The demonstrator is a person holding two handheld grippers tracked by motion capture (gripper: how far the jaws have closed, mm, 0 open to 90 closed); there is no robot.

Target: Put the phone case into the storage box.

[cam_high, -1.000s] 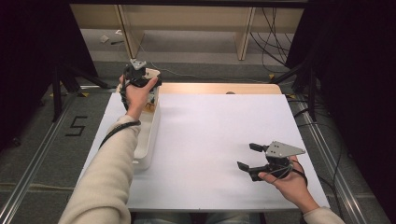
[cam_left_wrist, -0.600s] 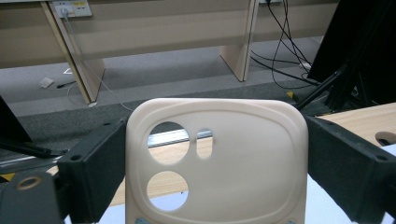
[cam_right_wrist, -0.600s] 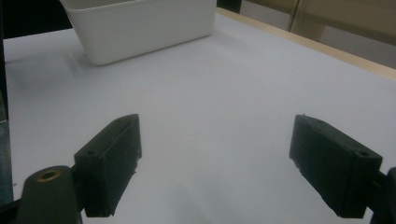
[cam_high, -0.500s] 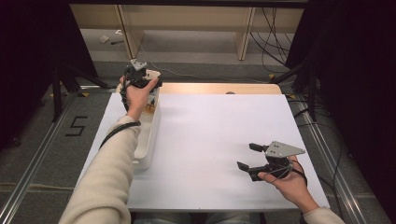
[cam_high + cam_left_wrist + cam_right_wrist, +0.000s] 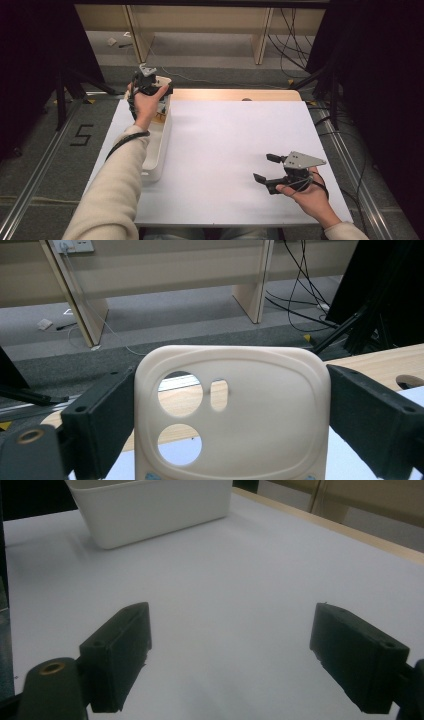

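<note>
A cream phone case (image 5: 260, 410) with round camera cut-outs stands upright between the jaws of my left gripper (image 5: 232, 385), which is shut on its two sides. In the high view that left gripper (image 5: 150, 82) is held up over the far end of a long white bin (image 5: 162, 145) at the table's left. My right gripper (image 5: 263, 167) rests low at the front right of the white table top (image 5: 235, 145). Its jaws (image 5: 232, 615) are wide apart with only bare surface between them.
The white bin (image 5: 150, 510) stands across the table from the right gripper. A wooden strip (image 5: 235, 95) runs along the table's far edge. Beyond it are grey floor, wooden furniture legs and cables. Dark stands flank both sides.
</note>
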